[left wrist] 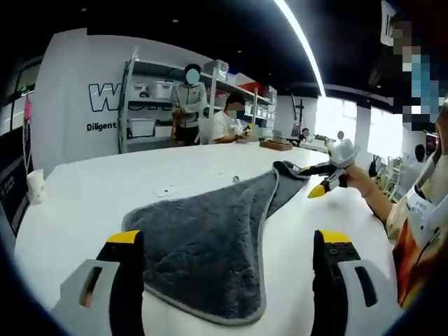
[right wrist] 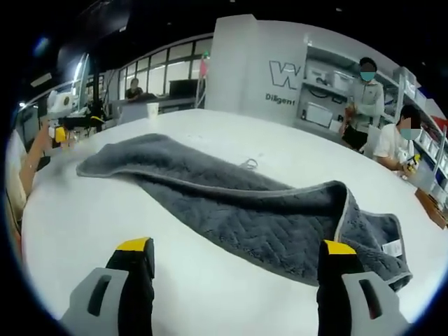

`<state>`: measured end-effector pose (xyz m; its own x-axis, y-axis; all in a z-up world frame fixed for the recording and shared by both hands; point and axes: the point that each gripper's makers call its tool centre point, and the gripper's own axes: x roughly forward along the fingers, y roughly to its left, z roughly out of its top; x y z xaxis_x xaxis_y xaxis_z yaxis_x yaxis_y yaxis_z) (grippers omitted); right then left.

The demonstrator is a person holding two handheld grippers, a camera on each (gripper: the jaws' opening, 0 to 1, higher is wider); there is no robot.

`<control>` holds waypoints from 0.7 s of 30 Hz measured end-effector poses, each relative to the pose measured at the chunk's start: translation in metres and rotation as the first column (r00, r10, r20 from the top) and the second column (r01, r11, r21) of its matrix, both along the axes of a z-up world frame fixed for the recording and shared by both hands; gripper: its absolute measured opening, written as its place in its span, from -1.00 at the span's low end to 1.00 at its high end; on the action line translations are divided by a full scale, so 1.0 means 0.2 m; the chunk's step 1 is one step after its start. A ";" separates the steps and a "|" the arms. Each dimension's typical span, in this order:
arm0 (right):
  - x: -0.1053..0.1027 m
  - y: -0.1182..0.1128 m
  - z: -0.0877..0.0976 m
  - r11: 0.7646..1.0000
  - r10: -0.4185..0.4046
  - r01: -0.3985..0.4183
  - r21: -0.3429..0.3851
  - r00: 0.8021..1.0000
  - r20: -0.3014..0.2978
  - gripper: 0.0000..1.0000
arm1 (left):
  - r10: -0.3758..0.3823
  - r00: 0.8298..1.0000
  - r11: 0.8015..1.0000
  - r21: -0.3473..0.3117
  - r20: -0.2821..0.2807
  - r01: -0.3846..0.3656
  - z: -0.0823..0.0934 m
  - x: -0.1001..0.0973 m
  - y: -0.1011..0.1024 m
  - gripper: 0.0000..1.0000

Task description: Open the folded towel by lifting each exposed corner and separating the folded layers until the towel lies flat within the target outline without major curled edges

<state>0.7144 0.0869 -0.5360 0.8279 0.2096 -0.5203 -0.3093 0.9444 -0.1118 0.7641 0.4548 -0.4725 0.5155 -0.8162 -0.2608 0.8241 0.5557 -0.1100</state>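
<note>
On white table, grey towel

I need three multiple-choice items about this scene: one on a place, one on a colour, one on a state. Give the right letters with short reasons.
1. The towel lies on:
A. a white table
B. a shelf
C. the floor

2. The towel's colour:
A. red
B. grey
C. green

3. The jaws of the right gripper are:
A. shut on the towel
B. open
C. holding a cup

Answers:
1 A: the white tabletop surrounds the towel.
2 B: its pile is dark grey with a paler edge.
3 B: the two yellow-tipped jaws stand wide apart, nothing between them.
</note>
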 end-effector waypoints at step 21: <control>-0.02 -0.38 0.04 0.977 -0.165 0.172 -0.126 0.984 0.060 0.75 | -0.016 1.000 0.996 0.085 0.014 0.014 -0.07 -0.06 0.02 0.99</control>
